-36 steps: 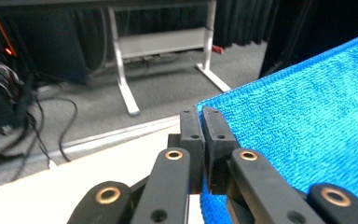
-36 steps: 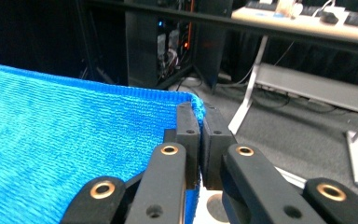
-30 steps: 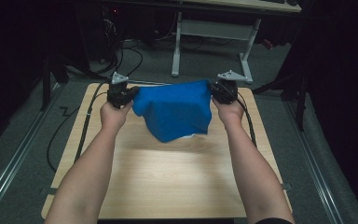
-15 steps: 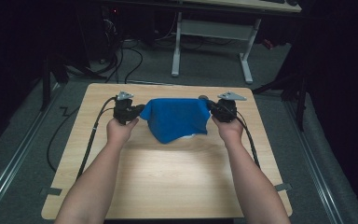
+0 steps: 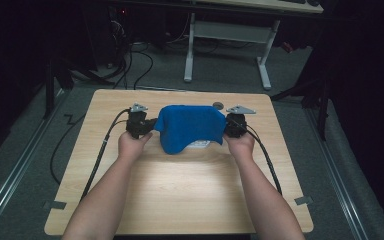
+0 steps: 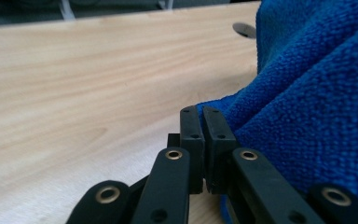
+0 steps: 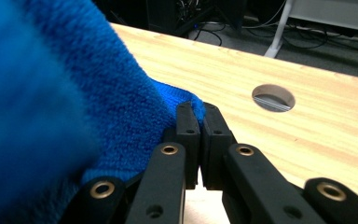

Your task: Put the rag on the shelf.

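Both pairs of black fingers are pressed together on a blue terry-cloth towel [image 5: 190,127]. In the left gripper view, the left gripper [image 6: 201,116] has its jaws closed with almost no gap, pinching a corner of the cloth, whose folds rise along the right side. In the right gripper view, the right gripper [image 7: 196,112] is clamped the same way on another corner, with the cloth bulging to the left.

From the high view, the towel is stretched between the two grippers over the far half of the light wooden worktop [image 5: 180,195], near its far edge and about midway between the side edges. A white patch [image 5: 200,145] shows under the near hem. A round cable hole [image 5: 218,105] sits just beyond the towel, close to the far edge.
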### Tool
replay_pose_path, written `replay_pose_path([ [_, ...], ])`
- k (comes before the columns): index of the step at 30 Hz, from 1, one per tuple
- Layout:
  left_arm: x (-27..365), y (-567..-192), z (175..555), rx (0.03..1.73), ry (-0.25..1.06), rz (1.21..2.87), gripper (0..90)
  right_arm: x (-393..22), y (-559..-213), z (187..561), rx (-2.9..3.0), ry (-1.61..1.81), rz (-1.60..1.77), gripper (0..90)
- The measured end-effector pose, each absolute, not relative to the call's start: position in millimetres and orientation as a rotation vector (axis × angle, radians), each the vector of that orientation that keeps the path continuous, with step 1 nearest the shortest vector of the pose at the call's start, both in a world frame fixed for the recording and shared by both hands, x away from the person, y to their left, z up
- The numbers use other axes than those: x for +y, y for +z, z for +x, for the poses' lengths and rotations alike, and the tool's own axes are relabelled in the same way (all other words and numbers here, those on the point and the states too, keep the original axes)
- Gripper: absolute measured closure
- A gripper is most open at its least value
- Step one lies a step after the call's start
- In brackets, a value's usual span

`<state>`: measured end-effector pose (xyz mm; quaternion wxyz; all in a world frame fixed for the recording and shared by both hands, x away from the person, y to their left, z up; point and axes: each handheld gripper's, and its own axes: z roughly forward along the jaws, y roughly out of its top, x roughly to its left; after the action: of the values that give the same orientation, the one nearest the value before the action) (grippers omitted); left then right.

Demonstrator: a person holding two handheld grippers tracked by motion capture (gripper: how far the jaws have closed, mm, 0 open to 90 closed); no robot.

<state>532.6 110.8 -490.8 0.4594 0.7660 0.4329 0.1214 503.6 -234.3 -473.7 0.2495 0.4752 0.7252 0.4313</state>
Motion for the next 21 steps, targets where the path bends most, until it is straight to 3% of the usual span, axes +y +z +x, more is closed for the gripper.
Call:
replay_pose_path([
  [21,99,-509,534,1.084,0.197,1.915,86.2,-233,-488,498,1.993,1.179,1.325,87.5],
])
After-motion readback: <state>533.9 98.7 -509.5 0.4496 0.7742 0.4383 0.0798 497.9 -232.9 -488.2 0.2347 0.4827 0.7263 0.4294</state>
